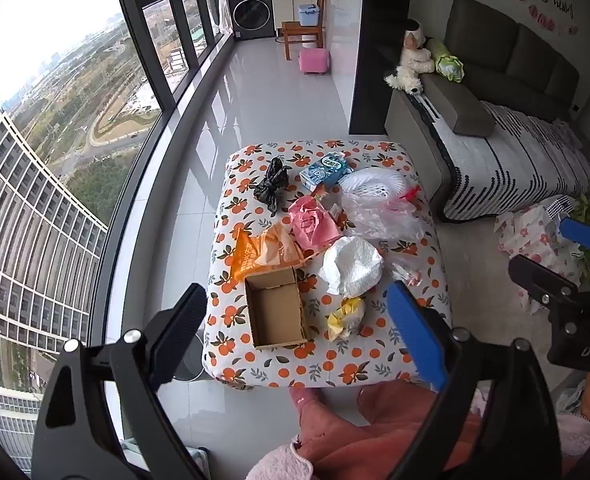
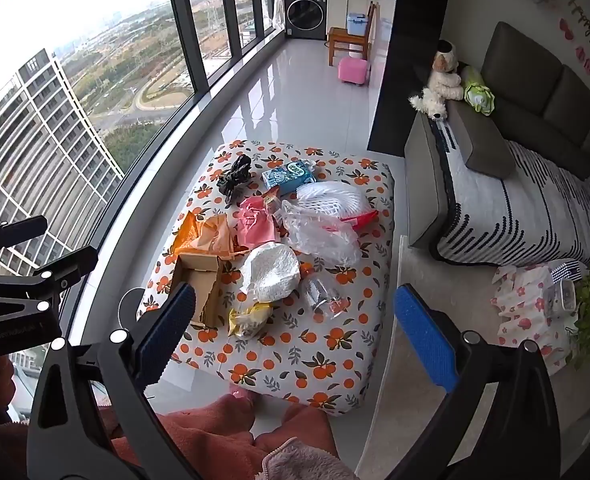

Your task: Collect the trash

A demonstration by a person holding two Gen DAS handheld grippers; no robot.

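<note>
Trash lies scattered on a low table with an orange-print cover [image 1: 327,364] [image 2: 295,364]. I see an open cardboard box [image 1: 275,312] [image 2: 201,284], an orange bag [image 1: 263,254] [image 2: 205,234], a pink bag [image 1: 313,224] [image 2: 255,222], a black bag [image 1: 271,184] [image 2: 235,178], a blue carton [image 1: 325,170] [image 2: 289,176], a clear plastic bag [image 1: 379,212] [image 2: 321,232], crumpled white paper [image 1: 351,266] [image 2: 271,270], a yellow wrapper [image 1: 345,318] [image 2: 251,318] and a clear cup [image 2: 323,296]. My left gripper [image 1: 295,332] and right gripper [image 2: 295,334] hover open above the near edge, holding nothing.
A grey sofa [image 1: 507,120] [image 2: 515,168] with stuffed toys stands at the right. A floor-to-ceiling window [image 1: 75,160] runs along the left. A pink stool [image 1: 314,60], a wooden chair and a washer stand far back. A person's legs in pink fleece [image 1: 375,432] are below the grippers.
</note>
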